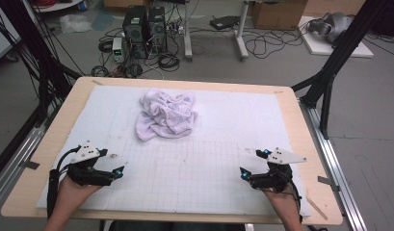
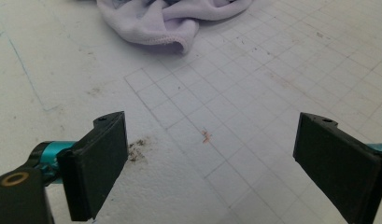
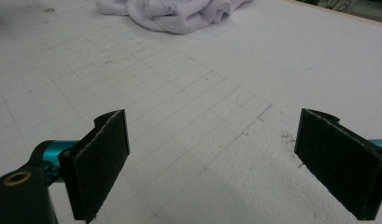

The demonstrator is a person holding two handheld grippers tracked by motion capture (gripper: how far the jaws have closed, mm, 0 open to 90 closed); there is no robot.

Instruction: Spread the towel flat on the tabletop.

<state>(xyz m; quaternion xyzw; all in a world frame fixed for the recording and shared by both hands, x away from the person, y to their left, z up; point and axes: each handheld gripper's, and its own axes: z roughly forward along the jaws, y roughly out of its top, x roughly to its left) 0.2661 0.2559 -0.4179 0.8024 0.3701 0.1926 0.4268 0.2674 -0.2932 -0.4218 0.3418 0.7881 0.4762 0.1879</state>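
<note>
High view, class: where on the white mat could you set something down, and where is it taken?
Free: the gridded stretch between the left gripper and right gripper, both open, and either side of the crumpled towel. Only the towel's far-middle patch is taken.

The left gripper [image 2: 209, 158] holds its two black jaws wide apart with nothing between them, low over a white gridded mat [image 2: 254, 93] marked by a dark smudge [image 2: 138, 150] and a small reddish fleck [image 2: 207, 136], while a crumpled pale-lilac cloth [image 2: 165, 21] lies ahead at the top edge.
</note>
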